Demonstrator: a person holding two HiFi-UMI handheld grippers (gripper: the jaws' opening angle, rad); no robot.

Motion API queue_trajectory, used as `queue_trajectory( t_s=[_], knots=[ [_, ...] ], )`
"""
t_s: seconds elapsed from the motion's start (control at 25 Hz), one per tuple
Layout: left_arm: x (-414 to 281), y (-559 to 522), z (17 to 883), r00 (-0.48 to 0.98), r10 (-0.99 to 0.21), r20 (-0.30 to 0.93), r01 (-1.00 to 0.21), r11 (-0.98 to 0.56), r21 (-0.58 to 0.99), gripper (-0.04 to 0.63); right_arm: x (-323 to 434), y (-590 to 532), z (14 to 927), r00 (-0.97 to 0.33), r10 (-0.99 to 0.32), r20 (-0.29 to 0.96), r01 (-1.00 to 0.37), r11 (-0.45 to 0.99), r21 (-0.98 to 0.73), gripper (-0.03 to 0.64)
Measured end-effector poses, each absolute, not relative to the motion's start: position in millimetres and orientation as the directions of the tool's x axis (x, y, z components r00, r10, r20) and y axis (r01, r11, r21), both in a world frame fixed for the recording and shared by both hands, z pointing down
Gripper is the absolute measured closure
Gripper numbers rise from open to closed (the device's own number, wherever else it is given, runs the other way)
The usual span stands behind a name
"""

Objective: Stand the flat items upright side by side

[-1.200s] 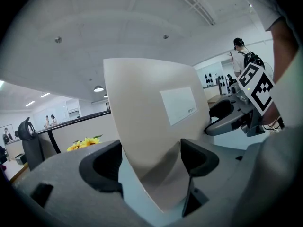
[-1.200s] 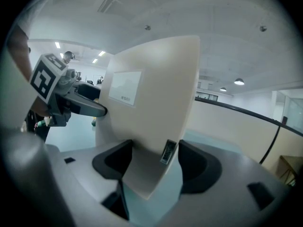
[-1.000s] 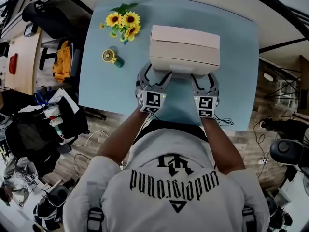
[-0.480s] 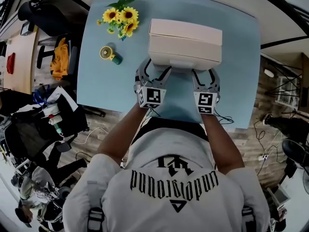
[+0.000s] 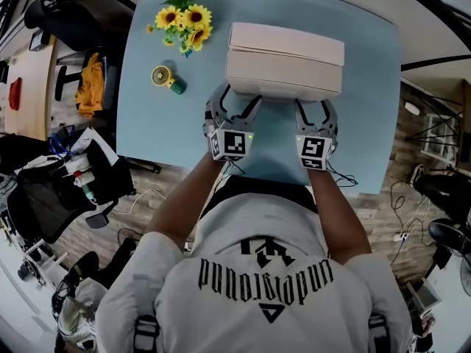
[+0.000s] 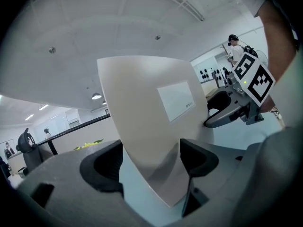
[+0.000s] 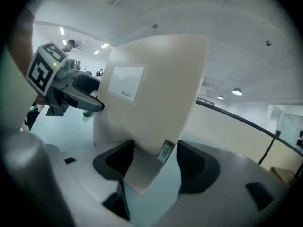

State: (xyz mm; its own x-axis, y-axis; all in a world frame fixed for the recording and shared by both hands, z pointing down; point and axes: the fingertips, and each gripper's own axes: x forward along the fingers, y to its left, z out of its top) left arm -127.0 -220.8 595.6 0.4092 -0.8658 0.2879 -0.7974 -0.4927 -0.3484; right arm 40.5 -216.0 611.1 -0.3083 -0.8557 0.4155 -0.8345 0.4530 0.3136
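Head view: the near box (image 5: 283, 79), stood on edge just beside the far box (image 5: 287, 41) on the table (image 5: 162, 123), is clasped at both near corners by the wide-set left gripper (image 5: 240, 98) and right gripper (image 5: 315, 107); only release is judged left.

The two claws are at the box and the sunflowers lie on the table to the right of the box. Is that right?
No. The head view shows the sunflowers on the table to the left of the box. The left claw and the right claw are at the box.
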Motion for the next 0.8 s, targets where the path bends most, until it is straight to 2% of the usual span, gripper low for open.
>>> queue_trajectory(
  t_s=[0.48,0.8],
  knots=[
    [-127,-219,595,0.429,-0.858,0.282,-0.805,-0.505,-0.311,0.199,37,-216,613,-0.321,-0.857,0.404,-0.851,0.448,0.275,0.316],
    [-126,-212,597,0.445,-0.841,0.307,-0.813,-0.523,-0.256,0.196,37,-213,616,-0.328,-0.837,0.438,-0.863,0.455,0.222,0.305]
  ],
)
